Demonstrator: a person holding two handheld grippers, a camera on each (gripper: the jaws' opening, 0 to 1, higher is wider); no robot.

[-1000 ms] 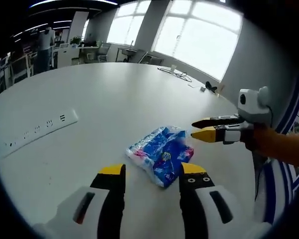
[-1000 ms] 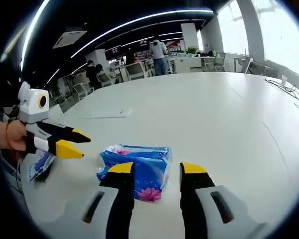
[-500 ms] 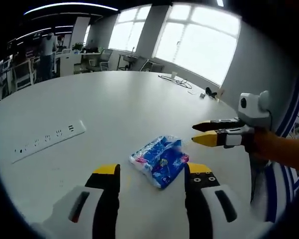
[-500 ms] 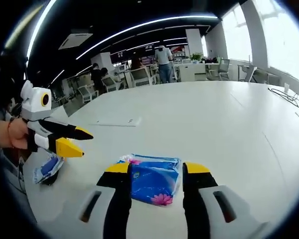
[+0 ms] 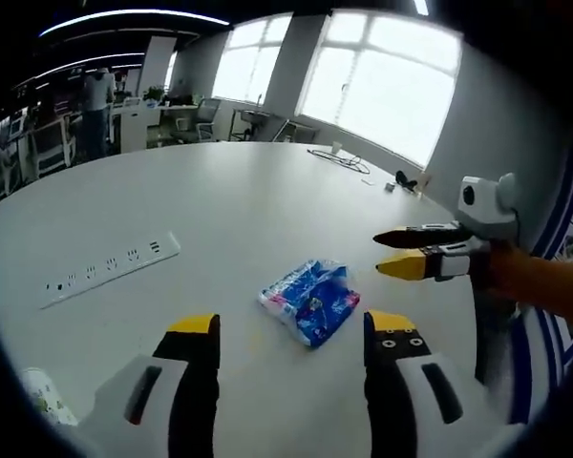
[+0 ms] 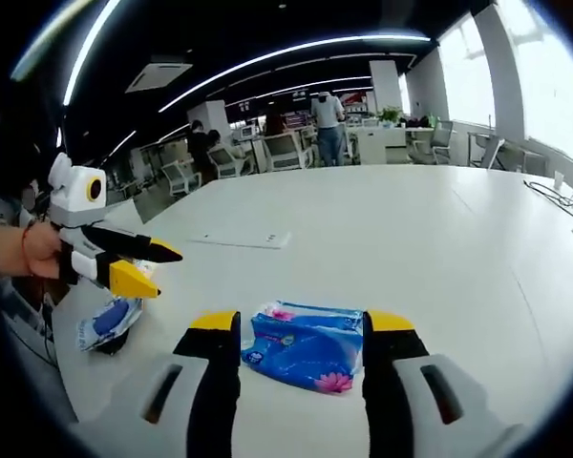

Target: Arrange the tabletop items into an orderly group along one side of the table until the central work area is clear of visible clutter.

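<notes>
A blue tissue pack [image 5: 310, 301] lies on the white table [image 5: 229, 210], ahead of my left gripper [image 5: 292, 328], whose jaws stand open and hold nothing. The right gripper [image 5: 399, 250] comes in from the right of that view, above the table beyond the pack. In the right gripper view the same tissue pack [image 6: 303, 345] lies just ahead between the open jaws of my right gripper [image 6: 304, 322]. The left gripper [image 6: 151, 267] hangs at the left, jaws apart. A small blue-and-white packet [image 6: 109, 322] lies under it near the table edge.
A white power strip [image 5: 110, 270] lies on the table to the left, also seen far off as the power strip [image 6: 241, 239]. A small printed packet [image 5: 46, 397] sits at the near left edge. Cables [image 5: 339, 160] lie at the far side. People and desks stand beyond.
Both grippers have drawn back from the tissue pack, which now looks smaller and farther. The pack itself lies where it was.
</notes>
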